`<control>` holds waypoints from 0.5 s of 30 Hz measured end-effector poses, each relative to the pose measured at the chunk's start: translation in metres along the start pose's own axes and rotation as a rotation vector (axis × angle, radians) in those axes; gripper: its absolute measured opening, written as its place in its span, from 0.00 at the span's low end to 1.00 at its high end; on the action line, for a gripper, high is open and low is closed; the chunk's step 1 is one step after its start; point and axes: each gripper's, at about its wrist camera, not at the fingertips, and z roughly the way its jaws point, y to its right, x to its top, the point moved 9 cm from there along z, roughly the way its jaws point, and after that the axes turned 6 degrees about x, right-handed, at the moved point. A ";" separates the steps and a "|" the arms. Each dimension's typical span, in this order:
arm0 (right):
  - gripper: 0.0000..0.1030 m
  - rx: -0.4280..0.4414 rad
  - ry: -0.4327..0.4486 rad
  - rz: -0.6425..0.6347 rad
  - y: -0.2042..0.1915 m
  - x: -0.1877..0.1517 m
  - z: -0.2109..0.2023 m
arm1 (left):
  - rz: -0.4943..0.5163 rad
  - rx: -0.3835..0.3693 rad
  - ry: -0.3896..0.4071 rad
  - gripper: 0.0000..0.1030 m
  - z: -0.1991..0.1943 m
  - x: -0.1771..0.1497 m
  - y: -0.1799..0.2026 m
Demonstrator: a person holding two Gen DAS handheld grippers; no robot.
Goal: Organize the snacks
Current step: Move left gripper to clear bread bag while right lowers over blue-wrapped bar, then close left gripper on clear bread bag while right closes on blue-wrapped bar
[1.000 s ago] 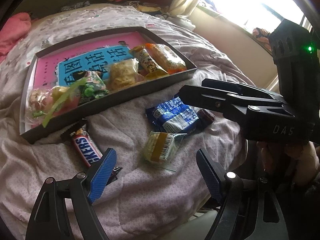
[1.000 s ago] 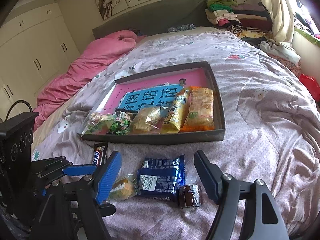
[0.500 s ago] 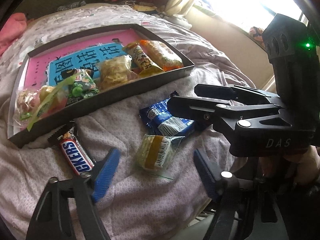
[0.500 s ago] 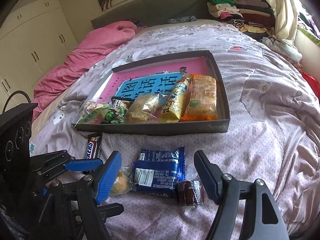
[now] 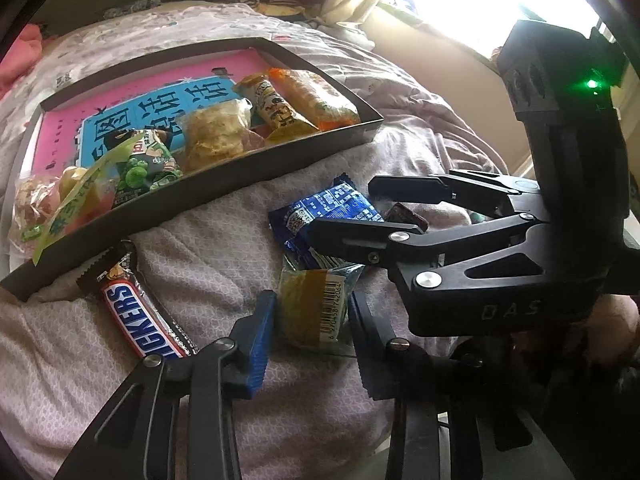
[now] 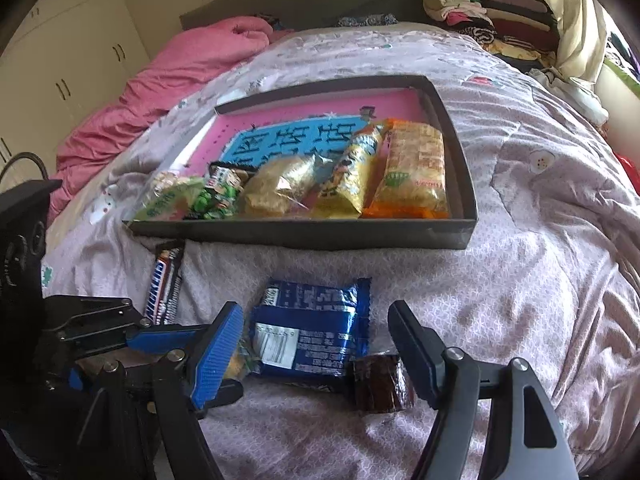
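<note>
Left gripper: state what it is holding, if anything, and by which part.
The left gripper has its fingers closed in on both long sides of the clear-wrapped yellow cake; whether they clamp it cannot be told. The right gripper is open, holding nothing.

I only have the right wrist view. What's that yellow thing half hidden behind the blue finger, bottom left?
Observer: A small yellow cake in a clear wrapper, lying barcode up.
Operator: Is the left gripper on it?
Observer: The left gripper straddles it, with its pads right at the wrapper's sides. I cannot tell whether they press.
Operator: Is it clear of the blue pack?
Observer: No, the cake's far end touches the blue pack.
</note>
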 end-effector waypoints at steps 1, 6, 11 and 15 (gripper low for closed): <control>0.72 -0.001 -0.003 0.003 0.001 -0.001 0.001 | 0.003 0.001 -0.001 0.36 0.000 0.000 0.000; 0.72 -0.003 -0.015 0.002 0.003 -0.001 0.004 | 0.013 0.026 -0.026 0.34 -0.002 -0.003 -0.003; 0.74 -0.001 -0.026 -0.003 0.002 -0.001 0.008 | -0.008 0.062 -0.037 0.34 -0.016 -0.008 -0.015; 0.74 0.005 -0.034 -0.014 -0.002 -0.002 0.011 | -0.028 0.090 -0.015 0.34 -0.031 -0.007 -0.025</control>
